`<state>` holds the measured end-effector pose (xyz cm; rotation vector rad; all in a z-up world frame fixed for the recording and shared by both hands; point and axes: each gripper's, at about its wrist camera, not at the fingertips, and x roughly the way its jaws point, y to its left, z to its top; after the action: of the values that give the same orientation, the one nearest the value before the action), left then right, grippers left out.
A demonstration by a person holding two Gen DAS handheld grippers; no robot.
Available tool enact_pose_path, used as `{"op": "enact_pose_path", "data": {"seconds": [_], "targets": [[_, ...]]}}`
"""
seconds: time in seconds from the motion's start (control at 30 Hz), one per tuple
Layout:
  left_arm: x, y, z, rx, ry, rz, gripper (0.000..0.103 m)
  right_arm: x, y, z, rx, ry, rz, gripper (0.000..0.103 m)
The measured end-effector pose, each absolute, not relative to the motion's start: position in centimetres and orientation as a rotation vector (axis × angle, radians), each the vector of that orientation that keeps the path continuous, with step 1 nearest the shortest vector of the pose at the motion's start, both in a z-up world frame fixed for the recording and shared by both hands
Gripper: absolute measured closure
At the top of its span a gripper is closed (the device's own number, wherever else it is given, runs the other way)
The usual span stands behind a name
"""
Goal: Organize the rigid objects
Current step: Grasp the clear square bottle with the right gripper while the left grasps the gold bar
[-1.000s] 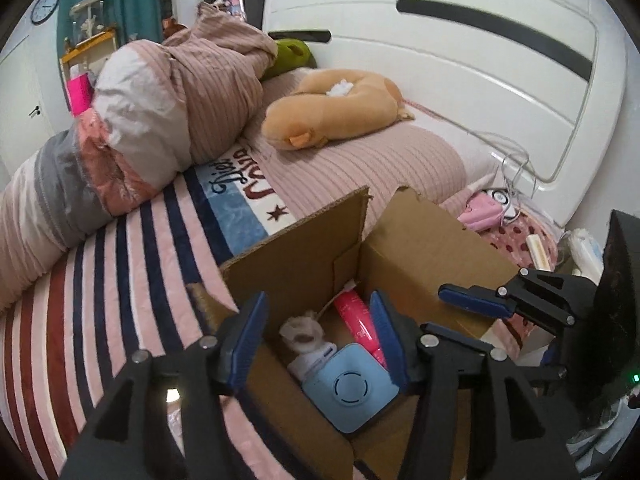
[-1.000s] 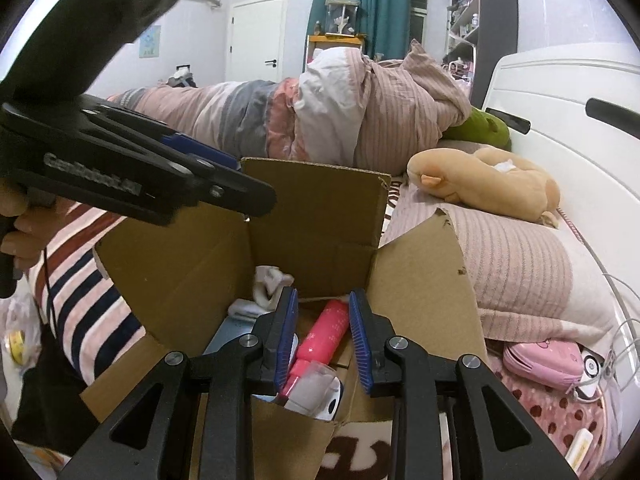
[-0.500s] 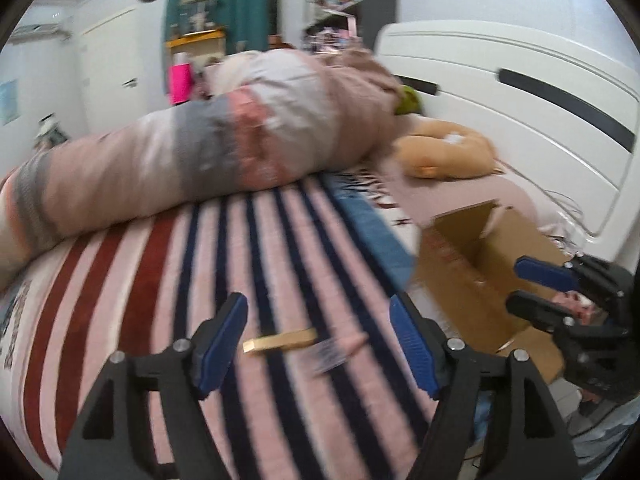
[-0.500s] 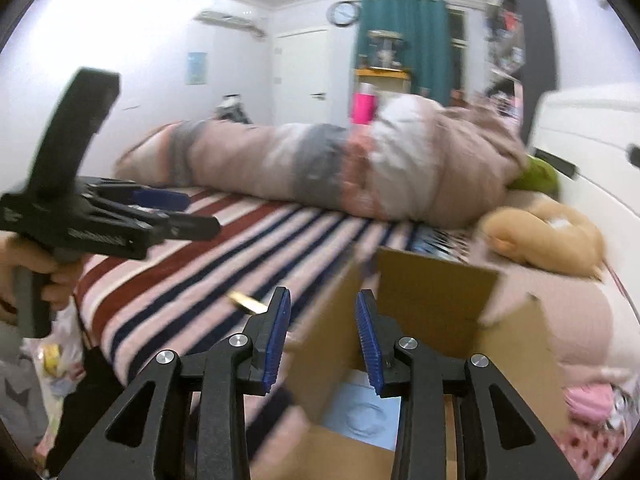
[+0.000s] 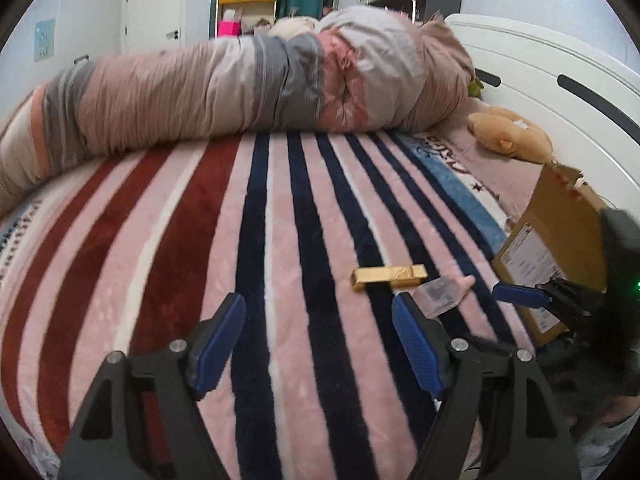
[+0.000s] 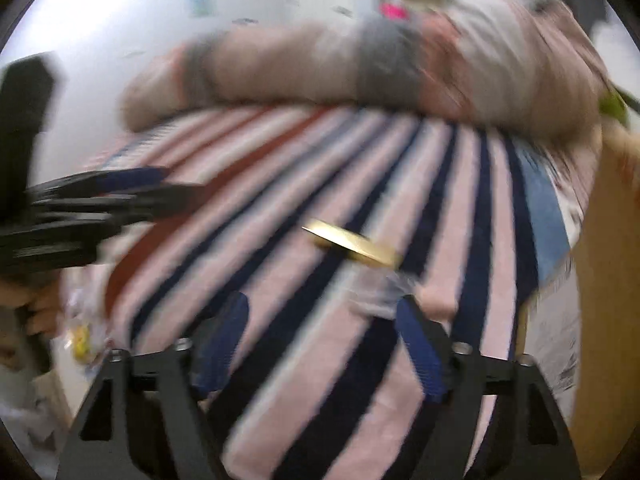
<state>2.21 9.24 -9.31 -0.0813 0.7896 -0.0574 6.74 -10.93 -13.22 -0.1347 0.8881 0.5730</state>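
1. Two loose items are seen on the striped blanket [image 5: 280,208]: a gold bar-shaped object [image 5: 388,276] and, just beside it, a clear plastic piece with a pink end [image 5: 442,294]. Whether they touch cannot be told.
2. Left gripper [image 5: 320,344]: jaws stand wide apart over bare blanket, nothing between them. Both items lie beyond its right finger.
3. Right gripper [image 6: 322,344]: jaws are opening, with only blanket between them. The clear piece [image 6: 380,292] is seen just ahead of its right finger; contact cannot be judged.
4. The right wrist view is heavily smeared; the gold bar [image 6: 352,244] is reduced to a streak, and the clear piece's outline is lost.
5. A cardboard box [image 5: 560,240] is noted at the right edge, cut off by the frame and partly covered by the right gripper; its inside is hidden.
6. A rolled quilt [image 5: 248,88] lies along the far side of the bed.
7. A hand [image 6: 36,312] on the left gripper's handle is only partly visible, blurred.
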Motion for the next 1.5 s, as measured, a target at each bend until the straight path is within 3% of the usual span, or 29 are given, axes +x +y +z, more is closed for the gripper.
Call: {"op": "enact_pose_path", "data": {"seconds": [0.17,0.37,0.93,1.07,1.2,1.5], "targets": [[4.2,9.5,-11.9,-0.101,0.839,-0.078,0.030,9.4,-11.4,-17.3,-0.101,0.961,0.444,0.022],[6.7,9.4,-13.7,-0.136,0.880,-0.094,0.030,10.2,-10.3,-17.7,-0.133,0.916,0.480,0.011],[15.3,3.3,-17.2,-0.094,0.941,-0.327,0.031,8.5,-12.5,-18.4,-0.109,0.844,0.572,0.015],[14.4,2.7,-17.6,-0.057,0.994,-0.396,0.043,8.6,-12.8,-18.6,-0.089,0.842,0.583,0.015],[12.6,3.9,-17.3,-0.125,1.024,-0.495,0.071,8.3,-12.9,-18.7,-0.089,0.834,0.588,0.015],[12.6,1.5,-18.1,-0.037,0.984,-0.417,0.075,8.3,-12.4,-18.8,-0.113,0.832,0.573,0.015]]}}
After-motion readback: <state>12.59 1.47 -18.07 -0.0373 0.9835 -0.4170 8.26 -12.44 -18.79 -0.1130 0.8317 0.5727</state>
